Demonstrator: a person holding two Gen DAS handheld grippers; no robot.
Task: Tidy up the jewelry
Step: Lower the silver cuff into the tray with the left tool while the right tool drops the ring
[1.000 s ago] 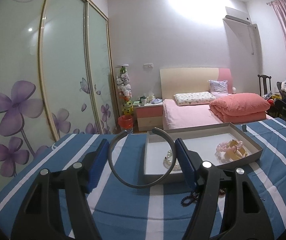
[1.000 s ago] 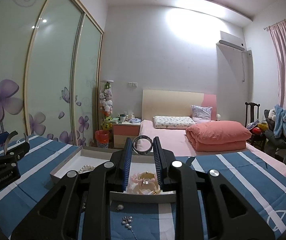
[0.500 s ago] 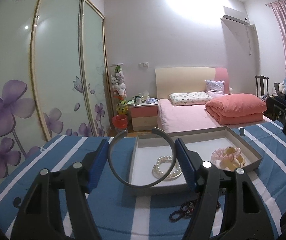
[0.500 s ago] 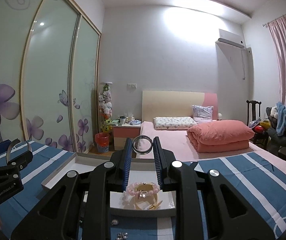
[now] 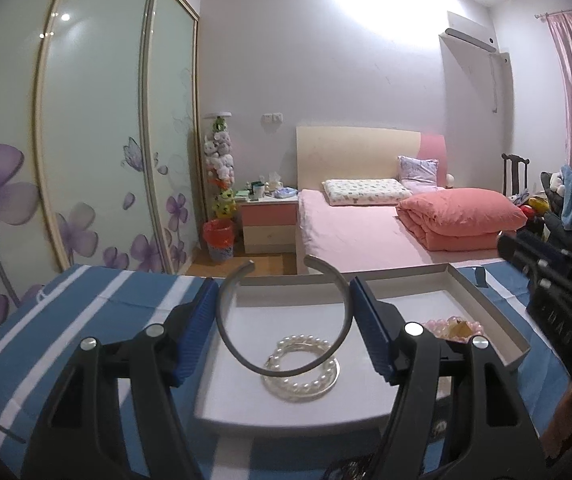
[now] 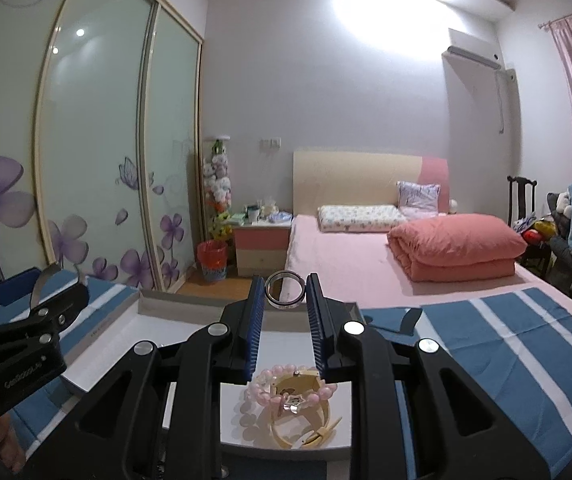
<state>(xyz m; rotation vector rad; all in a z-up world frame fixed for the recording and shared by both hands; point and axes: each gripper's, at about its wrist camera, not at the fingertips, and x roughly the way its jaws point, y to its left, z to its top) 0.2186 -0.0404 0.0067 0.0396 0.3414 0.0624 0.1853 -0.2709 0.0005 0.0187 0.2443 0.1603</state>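
Note:
My left gripper (image 5: 283, 300) is shut on a grey open cuff bangle (image 5: 245, 356), held upright over the left half of a shallow white tray (image 5: 486, 300). Below it in the tray lies a coil of pearl bracelets (image 5: 304, 376). My right gripper (image 6: 284, 300) is shut on a small silver ring (image 6: 284, 295), hanging above the tray's right half (image 6: 181, 308). Under it lie a pink bead bracelet (image 6: 326, 394) and a cream bangle (image 6: 318, 432). Each gripper shows at the edge of the other's view: the right gripper (image 5: 558, 280), the left gripper (image 6: 25, 320).
The tray rests on a blue cloth with white stripes (image 5: 65, 320). Dark beads (image 5: 350, 468) lie on the cloth just in front of the tray. Beyond stand a pink bed (image 6: 366, 248), a nightstand (image 5: 269, 220), sliding wardrobe doors (image 5: 85, 140) and a cluttered chair (image 6: 566, 232).
Both grippers have moved forward over the tray, each keeping its piece. The tray and its bracelets now sit closer and lower in both views.

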